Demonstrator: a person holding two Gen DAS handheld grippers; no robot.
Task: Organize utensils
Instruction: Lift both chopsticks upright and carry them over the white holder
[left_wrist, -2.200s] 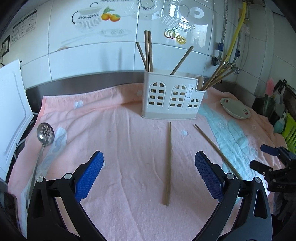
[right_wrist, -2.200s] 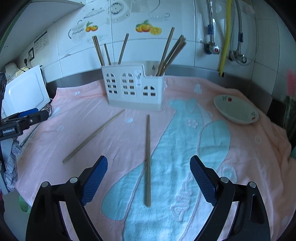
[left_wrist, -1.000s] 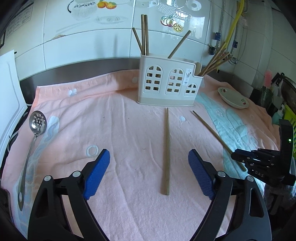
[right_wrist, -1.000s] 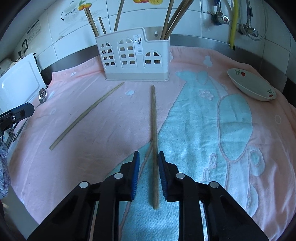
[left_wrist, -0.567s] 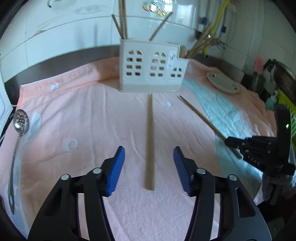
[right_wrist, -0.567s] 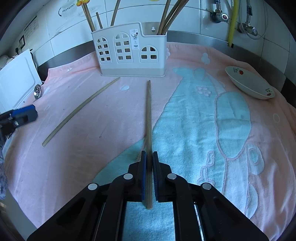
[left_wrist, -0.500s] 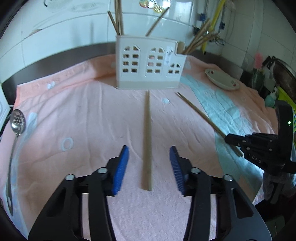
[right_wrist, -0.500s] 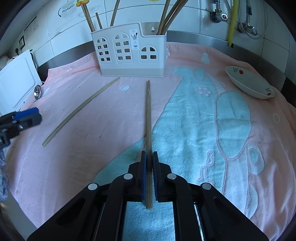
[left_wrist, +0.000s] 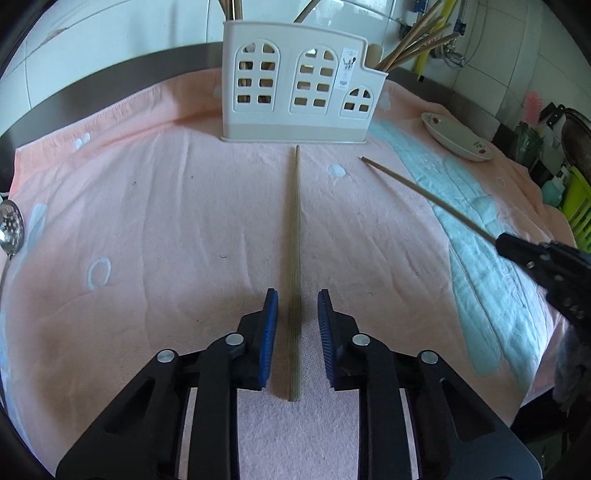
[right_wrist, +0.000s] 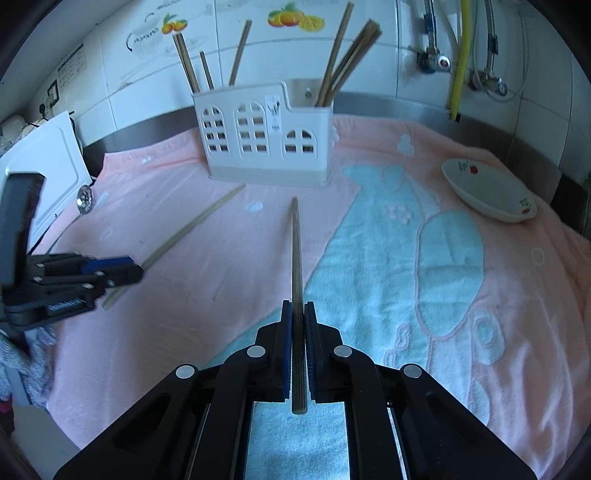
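Note:
Two wooden chopsticks lie on the pink towel (left_wrist: 147, 221). One chopstick (left_wrist: 295, 240) runs straight between the blue pads of my left gripper (left_wrist: 295, 321). Its jaws are closing, with a small gap still on each side of the stick. My right gripper (right_wrist: 298, 314) is shut on the other chopstick (right_wrist: 295, 251), which points at the white utensil holder (right_wrist: 266, 136). The left wrist view shows that right gripper (left_wrist: 517, 254) at the right, gripping its chopstick (left_wrist: 424, 195). The holder (left_wrist: 299, 99) has several chopsticks standing in it. From the right wrist view, the left gripper (right_wrist: 122, 271) is at the left over its chopstick (right_wrist: 192, 229).
A small white bowl (right_wrist: 487, 192) sits on the towel at the right. At the left edge lies a slotted metal spoon (left_wrist: 11, 229), beside a white board (right_wrist: 40, 177). Pipes and a yellow hose (right_wrist: 458, 55) run down the tiled wall behind.
My left gripper has sunk toward its chopstick and its jaws have narrowed from wide to close around it. The right jaws went from slightly apart to shut on their chopstick.

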